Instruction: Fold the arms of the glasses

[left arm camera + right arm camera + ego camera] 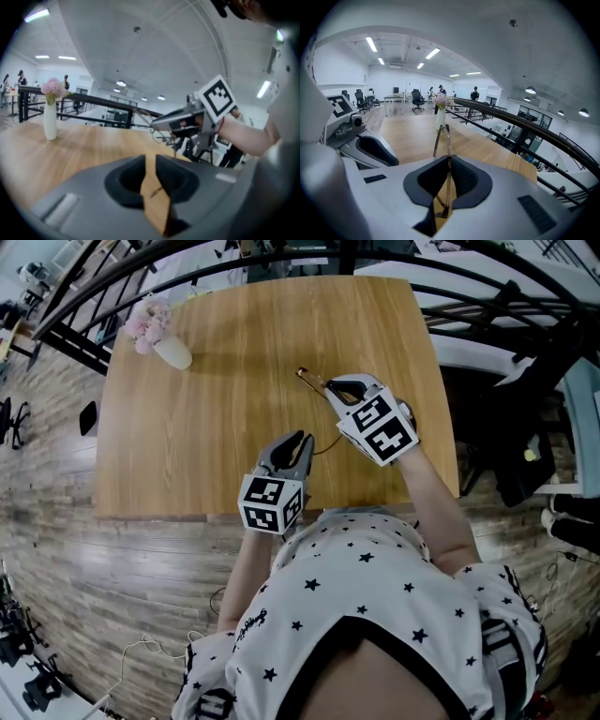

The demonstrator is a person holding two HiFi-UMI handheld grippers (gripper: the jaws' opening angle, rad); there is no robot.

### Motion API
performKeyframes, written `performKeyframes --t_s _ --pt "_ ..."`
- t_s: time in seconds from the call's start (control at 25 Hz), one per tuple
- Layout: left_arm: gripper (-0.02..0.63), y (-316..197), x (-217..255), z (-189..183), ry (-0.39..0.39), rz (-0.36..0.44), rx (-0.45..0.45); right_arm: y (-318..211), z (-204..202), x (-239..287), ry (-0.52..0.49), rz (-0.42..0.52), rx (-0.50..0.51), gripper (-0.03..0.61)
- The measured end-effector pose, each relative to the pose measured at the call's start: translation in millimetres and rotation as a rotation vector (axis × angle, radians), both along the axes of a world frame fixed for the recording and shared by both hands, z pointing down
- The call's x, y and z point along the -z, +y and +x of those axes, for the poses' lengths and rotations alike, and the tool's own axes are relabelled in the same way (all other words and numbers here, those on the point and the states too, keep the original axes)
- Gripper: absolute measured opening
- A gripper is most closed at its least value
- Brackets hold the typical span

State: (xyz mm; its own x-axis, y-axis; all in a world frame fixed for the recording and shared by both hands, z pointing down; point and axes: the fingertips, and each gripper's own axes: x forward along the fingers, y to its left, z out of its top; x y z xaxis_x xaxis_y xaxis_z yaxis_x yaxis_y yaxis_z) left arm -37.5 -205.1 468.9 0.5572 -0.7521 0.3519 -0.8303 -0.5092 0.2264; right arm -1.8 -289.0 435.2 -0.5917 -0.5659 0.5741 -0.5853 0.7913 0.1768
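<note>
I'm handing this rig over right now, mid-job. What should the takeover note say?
Right claw: shut on the glasses, held over the wooden table.
Left claw: jaws slightly apart, gripping nothing; a thin wire, likely a glasses arm, shows in the gap.
Done: glasses gripped and steadied.
Left: fold the arms; I cannot tell whether either is folded yet.

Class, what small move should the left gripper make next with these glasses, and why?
Probably close the left gripper on the loose arm and swing it inward: the right gripper clamps the thin wire-framed glasses, while the left fingers stand apart.
</note>
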Motion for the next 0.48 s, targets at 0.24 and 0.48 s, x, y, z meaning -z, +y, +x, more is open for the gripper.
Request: performKeyframes --t_s 0.24,0.48 --pt "0.085 4 -8 -4 -0.002 -0.013 0.001 -10 5 5 -0.003 0.021 -0.025 0.021" --pt "0.109 10 -15 -6 -0.015 -0.03 0.003 -18 8 16 -0.019 0.047 -0.036 0.02"
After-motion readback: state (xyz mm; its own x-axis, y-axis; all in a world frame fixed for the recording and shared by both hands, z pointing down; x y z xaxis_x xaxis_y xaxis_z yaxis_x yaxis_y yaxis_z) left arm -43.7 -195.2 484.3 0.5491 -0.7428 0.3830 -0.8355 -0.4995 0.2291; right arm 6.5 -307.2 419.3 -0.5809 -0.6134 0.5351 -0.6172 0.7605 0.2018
